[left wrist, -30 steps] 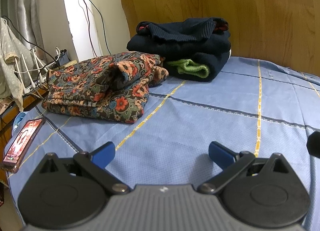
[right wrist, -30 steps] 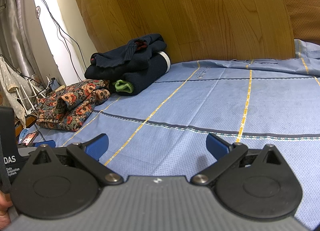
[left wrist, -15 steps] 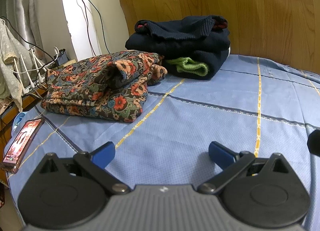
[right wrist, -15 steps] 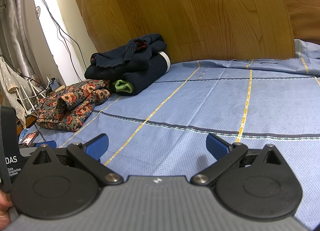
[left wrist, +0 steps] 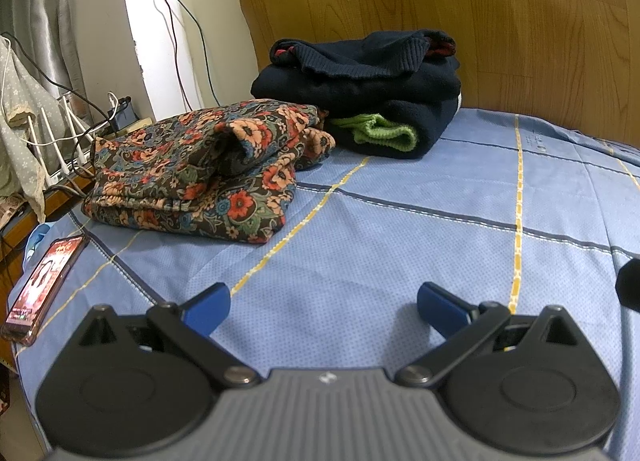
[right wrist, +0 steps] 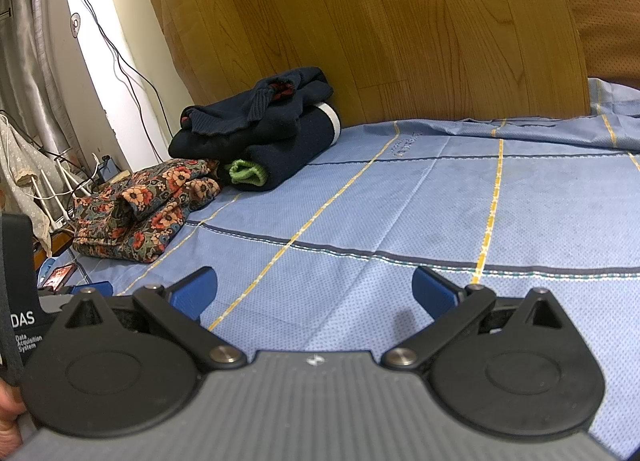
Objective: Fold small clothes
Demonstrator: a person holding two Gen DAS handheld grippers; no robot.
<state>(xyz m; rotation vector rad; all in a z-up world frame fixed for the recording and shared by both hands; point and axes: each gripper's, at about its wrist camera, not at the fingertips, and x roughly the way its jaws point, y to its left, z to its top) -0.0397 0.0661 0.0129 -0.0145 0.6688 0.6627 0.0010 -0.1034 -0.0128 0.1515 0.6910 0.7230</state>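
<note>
1. Reading "DAS Data Acquisition System", a black label (right wrist: 22, 331) sits at the right view's lower left.
2. Folded floral cloth (left wrist: 200, 169) lies centre-left, long axis left-right, beside stacked navy clothes (left wrist: 360, 85).
3. Left gripper (left wrist: 323, 307) and right gripper (right wrist: 314, 293) gape wide, empty.

A blue bedsheet (left wrist: 400, 229) with yellow and dark grid lines covered the bed. Behind it stood a wooden headboard (right wrist: 380, 29), grain in plank pattern. To its left was a cream wall (left wrist: 208, 21), brightly lit in a vertical strip, with dark cables (left wrist: 176, 17) hanging down it. A grey curtain (left wrist: 44, 9) hung at far left. Below it, a white wire rack (left wrist: 60, 133) carried pale dotted cloth (left wrist: 20, 109). A phone (left wrist: 44, 281), screen lit, lay on the sheet's left edge. A brown cushion (right wrist: 604, 9) showed at upper right in the right wrist view.
</note>
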